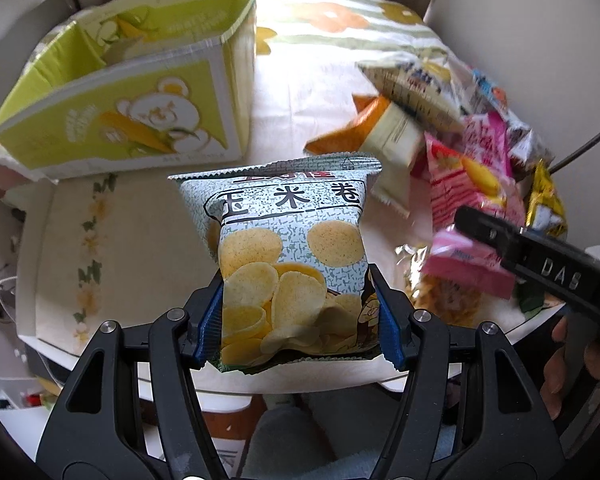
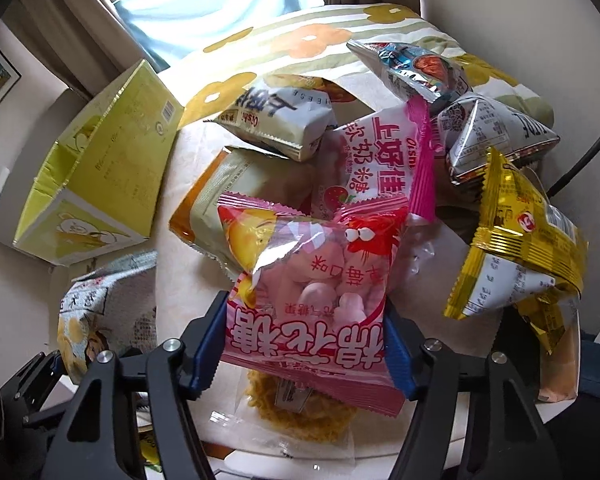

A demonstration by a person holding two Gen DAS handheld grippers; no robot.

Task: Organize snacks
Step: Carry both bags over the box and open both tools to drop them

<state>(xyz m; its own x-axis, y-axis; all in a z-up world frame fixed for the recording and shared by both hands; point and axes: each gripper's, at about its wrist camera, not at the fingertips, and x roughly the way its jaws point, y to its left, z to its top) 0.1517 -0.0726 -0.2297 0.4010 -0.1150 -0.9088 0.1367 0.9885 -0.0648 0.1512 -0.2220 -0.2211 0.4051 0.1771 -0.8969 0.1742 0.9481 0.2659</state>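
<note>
Between the blue pads of the left gripper [image 1: 300, 320] sat a pale green corn-chip bag [image 1: 290, 256], clamped at its lower half and held upright above the table [image 1: 56, 248], its top edge toward the green carton. That green carton [image 1: 140, 92], printed with a bear and corn, lay open on its side at the far left of the table, apart from the bag. On the right, the right gripper [image 2: 302, 344] was clamped on a pink marshmallow bag [image 2: 312, 276], its pads pressing both side edges; whether the bag was clear of the pile could not be told. Under it lay a clear packet of yellow noodles [image 2: 300, 412]. Beyond it the snack pile [image 2: 380, 140] spread over the flowered cloth [image 2: 312, 44]: a white cheese-snack bag [image 2: 276, 120], a pink strawberry candy bag [image 2: 372, 152], a gold packet [image 2: 516, 236] and two silver pyramid packs, touching or overlapping
</note>
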